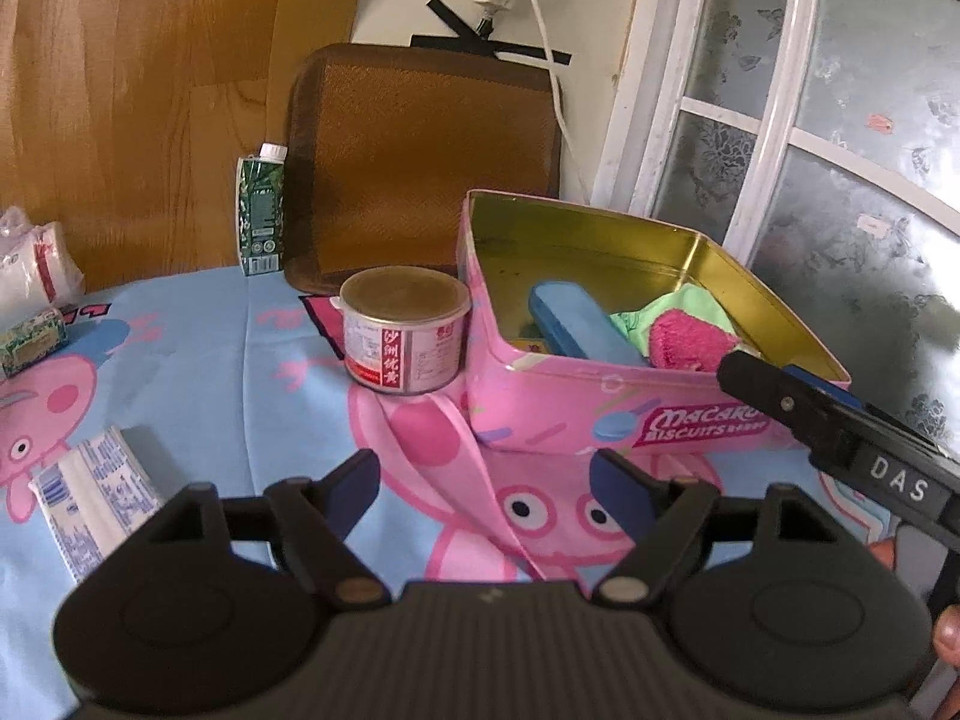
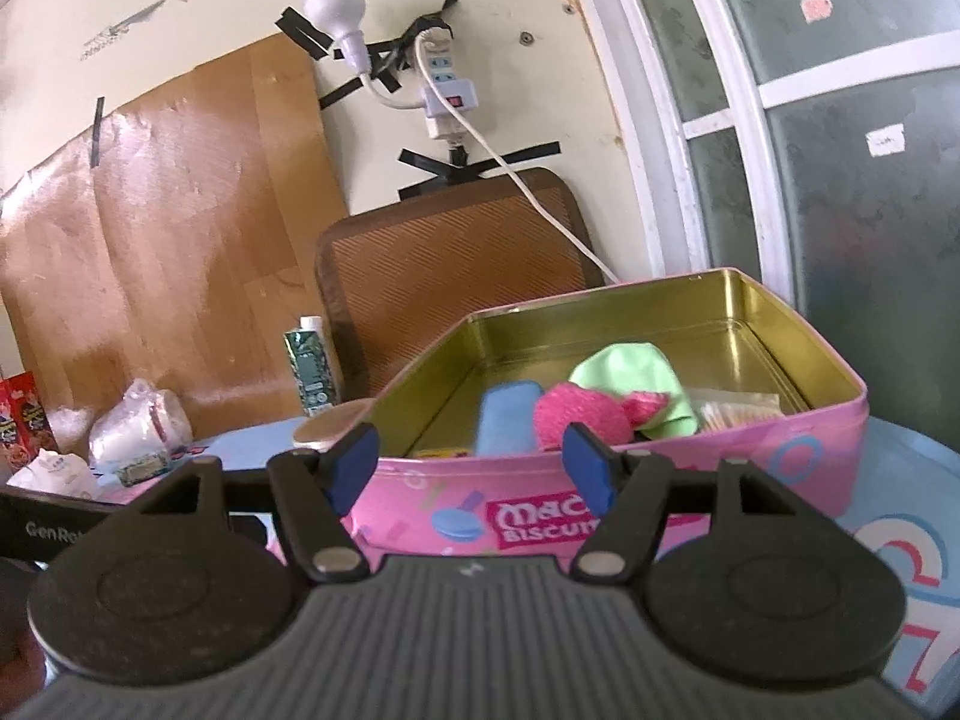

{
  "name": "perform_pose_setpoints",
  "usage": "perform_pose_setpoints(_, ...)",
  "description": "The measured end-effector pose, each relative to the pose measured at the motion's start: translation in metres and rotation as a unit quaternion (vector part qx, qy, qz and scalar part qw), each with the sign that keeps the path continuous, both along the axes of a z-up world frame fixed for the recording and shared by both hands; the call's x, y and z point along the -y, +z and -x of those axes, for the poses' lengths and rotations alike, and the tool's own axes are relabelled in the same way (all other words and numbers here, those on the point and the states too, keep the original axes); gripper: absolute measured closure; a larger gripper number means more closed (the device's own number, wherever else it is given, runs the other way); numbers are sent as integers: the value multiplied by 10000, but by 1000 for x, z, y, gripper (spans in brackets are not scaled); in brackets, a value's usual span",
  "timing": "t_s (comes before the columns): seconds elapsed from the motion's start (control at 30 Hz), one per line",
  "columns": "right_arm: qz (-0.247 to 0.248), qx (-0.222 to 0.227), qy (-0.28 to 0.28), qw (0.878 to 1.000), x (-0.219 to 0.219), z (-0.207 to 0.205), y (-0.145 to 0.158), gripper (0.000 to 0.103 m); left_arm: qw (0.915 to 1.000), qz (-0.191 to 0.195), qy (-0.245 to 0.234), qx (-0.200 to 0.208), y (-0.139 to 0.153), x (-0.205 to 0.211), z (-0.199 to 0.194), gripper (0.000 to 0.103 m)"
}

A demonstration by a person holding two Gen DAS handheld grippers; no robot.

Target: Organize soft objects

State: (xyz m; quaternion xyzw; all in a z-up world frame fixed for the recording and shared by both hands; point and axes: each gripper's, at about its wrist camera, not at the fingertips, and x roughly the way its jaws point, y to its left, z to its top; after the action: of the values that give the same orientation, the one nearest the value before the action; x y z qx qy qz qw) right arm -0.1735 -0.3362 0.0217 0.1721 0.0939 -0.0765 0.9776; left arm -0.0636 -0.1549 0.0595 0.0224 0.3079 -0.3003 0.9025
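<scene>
An open pink biscuit tin (image 1: pixel 558 414) (image 2: pixel 798 468) stands on the cartoon tablecloth. Inside lie a pink fuzzy cloth (image 1: pixel 687 339) (image 2: pixel 579 414), a light green cloth (image 1: pixel 684 306) (image 2: pixel 636 375), a blue sponge-like block (image 1: pixel 579 324) (image 2: pixel 504 417) and a clear packet (image 2: pixel 735 411). My left gripper (image 1: pixel 486 480) is open and empty, low over the cloth in front of the tin. My right gripper (image 2: pixel 471 468) is open and empty at the tin's near wall; its arm (image 1: pixel 840 426) shows at the right of the left wrist view.
A round can (image 1: pixel 405 330) stands left of the tin. A tissue pack (image 1: pixel 96 498) lies near left. A green carton (image 1: pixel 262 210) (image 2: pixel 312 366), a brown mat (image 1: pixel 420 162), a white bag (image 1: pixel 30 264) (image 2: pixel 141 420) and a small box (image 1: pixel 33 341) are at the back.
</scene>
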Motion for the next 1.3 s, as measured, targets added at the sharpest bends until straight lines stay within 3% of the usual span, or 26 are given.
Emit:
perform_pose_setpoints(0.47, -70, 101, -127, 9998, -3, 7, 3, 31, 9975, 194, -591, 345, -5, 4, 32, 12)
perform_pose_setpoints(0.67, -223, 51, -153, 9996, 1, 5, 0, 27, 9976, 234, -527, 374, -11, 1, 31, 11)
perform_pose_setpoints(0.93, -249, 29, -231, 9994, 3, 6, -5, 26, 9951, 510, -420, 730, -26, -8, 23, 5)
perform_pose_setpoints(1.13, -211, 55, -266, 9994, 3, 8, -6, 26, 9982, 230, -266, 488, -53, -6, 7, 6)
perform_pose_setpoints(1.2, -209, 67, -281, 9994, 2, 8, -7, 26, 9988, 325, -241, 269, -54, -9, 1, 7)
perform_pose_setpoints(1.3, -174, 82, -293, 9994, 2, 8, -8, 26, 9988, 378, -167, 266, -55, -13, -1, 6)
